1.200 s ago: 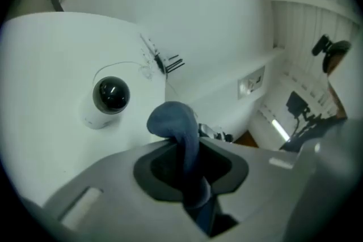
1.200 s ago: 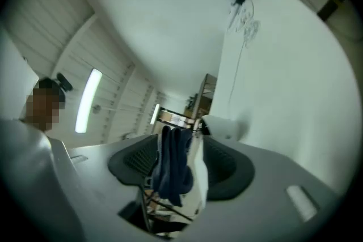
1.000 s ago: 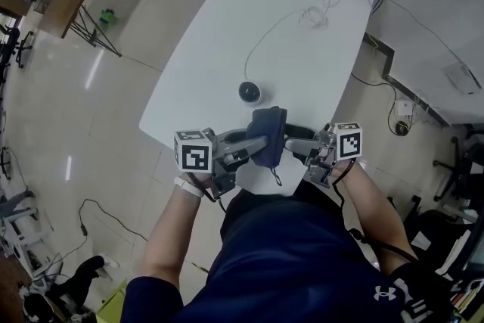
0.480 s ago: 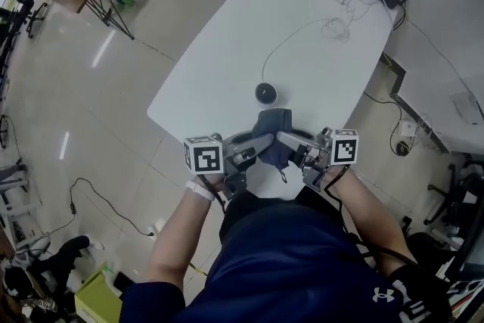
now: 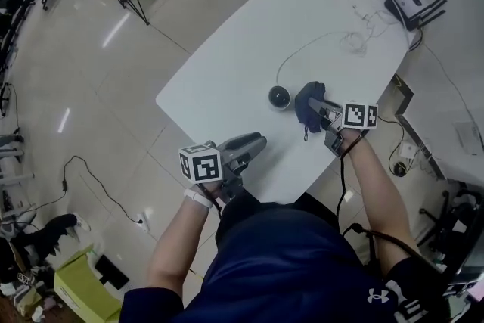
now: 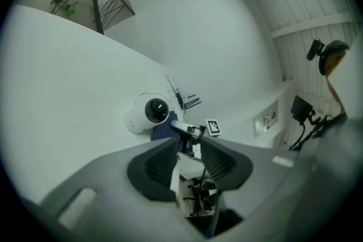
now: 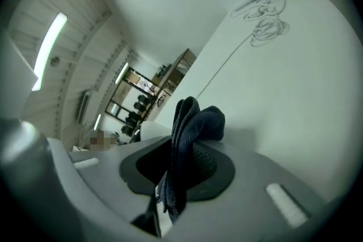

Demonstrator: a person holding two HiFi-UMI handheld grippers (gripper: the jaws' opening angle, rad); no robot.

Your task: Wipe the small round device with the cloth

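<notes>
Carried away from the table's near edge since a second ago, the cloth [image 5: 308,100] is now being held just beside the small round device [image 5: 279,97] on the white table [image 5: 242,49]. It is being gripped by the right gripper [image 5: 319,107], whose jaws are clamped on its bunched folds. The left gripper [image 5: 257,141] is being held back near the table's edge. Its jaws have just been opening and are parted, with nothing between them.

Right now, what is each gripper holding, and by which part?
Right gripper: jaws, just closed, pinch the dark cloth around its bunched middle, folds sticking out past the tips. Left gripper: jaws just opened, nothing held.
</notes>
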